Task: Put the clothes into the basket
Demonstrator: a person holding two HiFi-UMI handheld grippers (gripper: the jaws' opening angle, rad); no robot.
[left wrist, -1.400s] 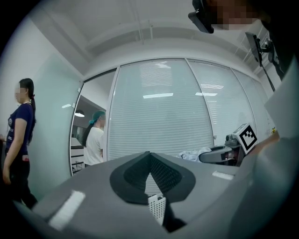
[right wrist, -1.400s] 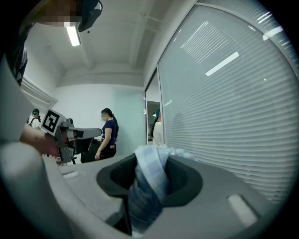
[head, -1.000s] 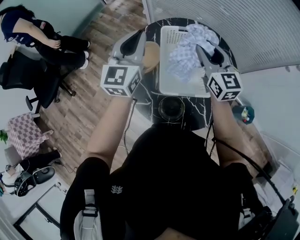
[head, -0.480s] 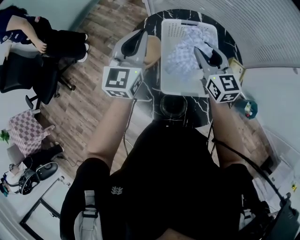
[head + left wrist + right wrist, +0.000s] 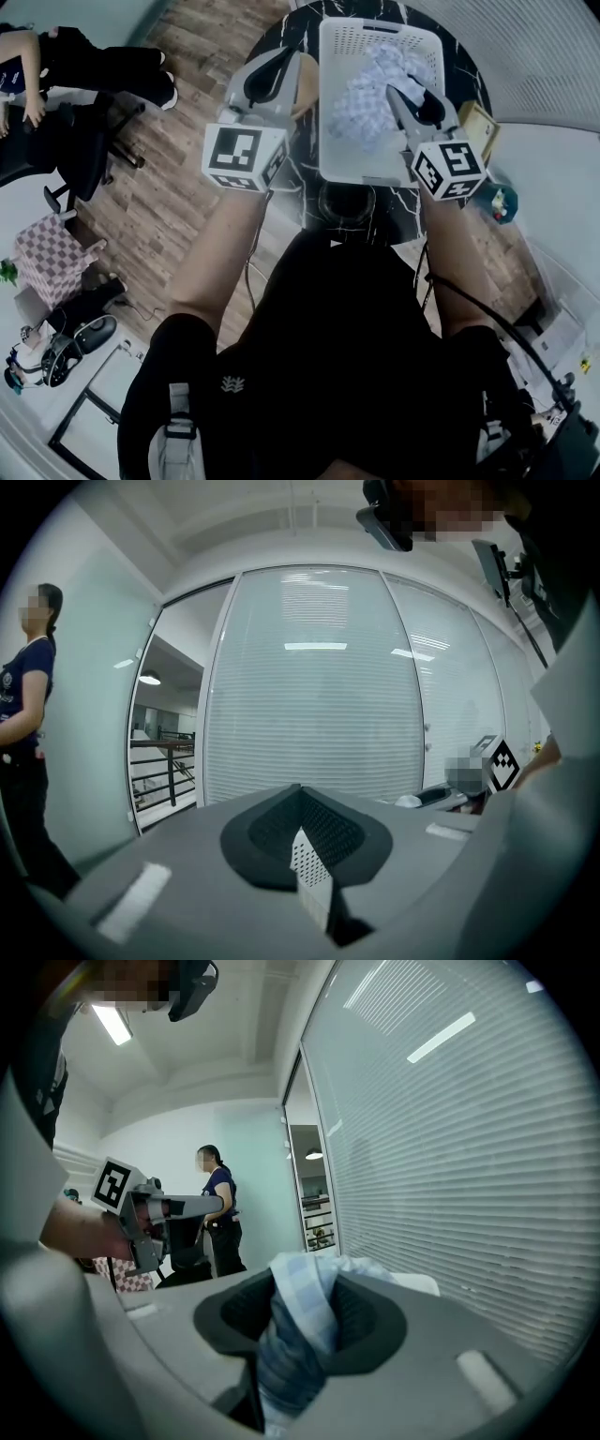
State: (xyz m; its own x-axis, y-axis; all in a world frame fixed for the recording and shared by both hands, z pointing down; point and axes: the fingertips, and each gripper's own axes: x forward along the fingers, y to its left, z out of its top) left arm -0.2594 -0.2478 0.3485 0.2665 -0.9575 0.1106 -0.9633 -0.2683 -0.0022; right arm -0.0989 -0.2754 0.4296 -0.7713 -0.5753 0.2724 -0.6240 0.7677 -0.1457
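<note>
1. Head view: the right gripper point(image 5: 403, 101) is over the white basket point(image 5: 330, 112) on the dark desk point(image 5: 292, 183). The pale checked cloth point(image 5: 367, 89) bunches to the left of its tip and lies wholly inside the basket's outline. Whether it rests on the floor of the basket or hangs above it, I can't tell. The left gripper point(image 5: 279, 70) sits beside the basket's left wall, the farther of the two from the cloth.
2. Left gripper view: the fingers point(image 5: 272, 832) are together with nothing between them, pointed at the blinds.
3. Right gripper view: the fingers point(image 5: 370, 1321) are partly closed and pinch a fold of the checked cloth point(image 5: 298, 1316), which runs lengthwise out past the tips. My call: the basket is straight below, so letting go is the move.
</note>
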